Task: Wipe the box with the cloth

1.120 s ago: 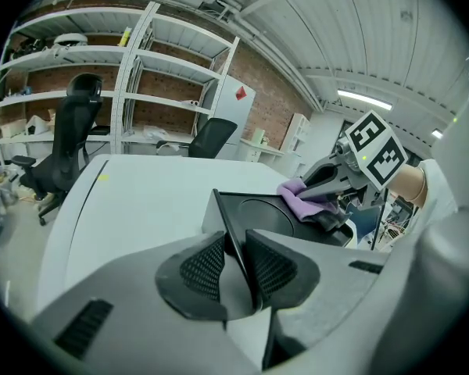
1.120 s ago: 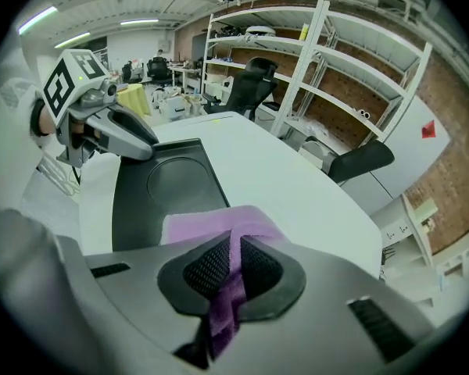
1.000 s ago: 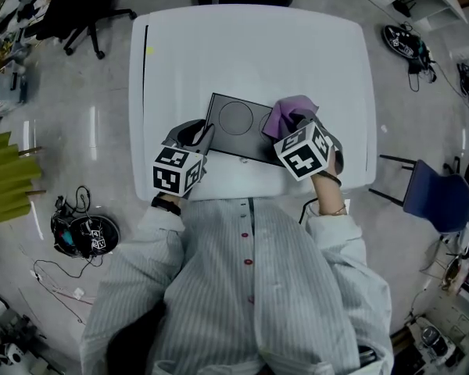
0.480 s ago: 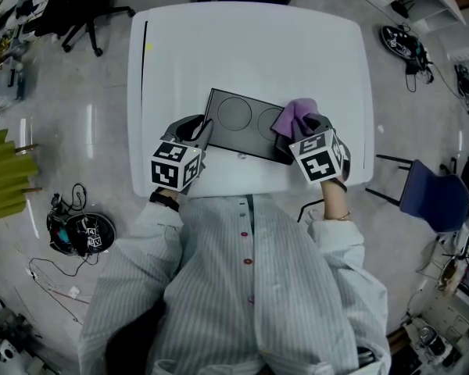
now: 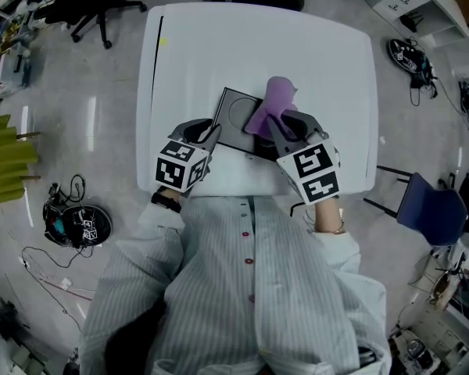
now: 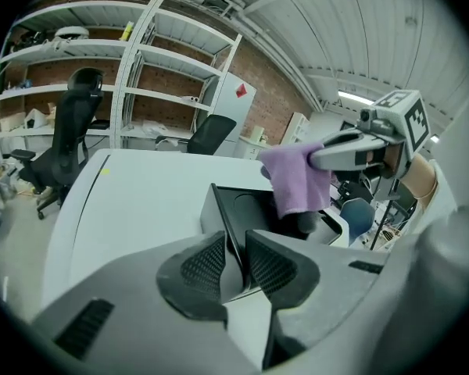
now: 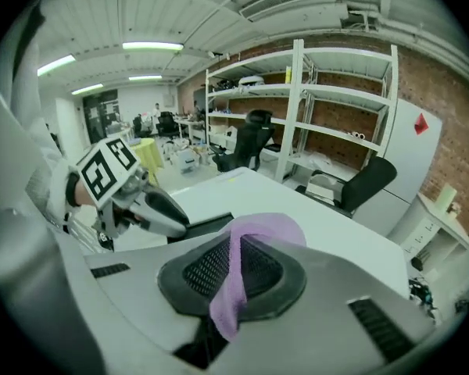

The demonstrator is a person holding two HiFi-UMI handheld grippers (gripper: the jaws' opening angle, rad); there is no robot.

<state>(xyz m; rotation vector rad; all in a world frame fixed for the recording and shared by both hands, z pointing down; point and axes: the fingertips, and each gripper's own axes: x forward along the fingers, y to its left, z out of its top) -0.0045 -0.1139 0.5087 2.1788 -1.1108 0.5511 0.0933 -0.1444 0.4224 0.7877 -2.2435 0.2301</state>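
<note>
The black box (image 5: 238, 116) stands tilted up on the white table (image 5: 219, 45), its lid with a round imprint facing away from me. My left gripper (image 5: 211, 135) is shut on the box's thin left edge (image 6: 242, 209), which passes between the ribbed pads (image 6: 207, 264). My right gripper (image 5: 277, 127) is shut on the purple cloth (image 5: 270, 104), which sticks out over the box's right part. In the left gripper view the cloth (image 6: 295, 180) hangs from the right gripper (image 6: 352, 151) against the box. The right gripper view shows the cloth (image 7: 254, 233) pinched between its jaws.
A blue chair (image 5: 426, 201) stands right of the table and black office chairs at its far side. Cables and a headset (image 5: 78, 225) lie on the floor at left. Shelving (image 7: 336, 92) lines the brick wall beyond the table.
The left gripper has raised the box from lying flat to tilted up. The right gripper has moved left with the cloth, now over the box's middle.
</note>
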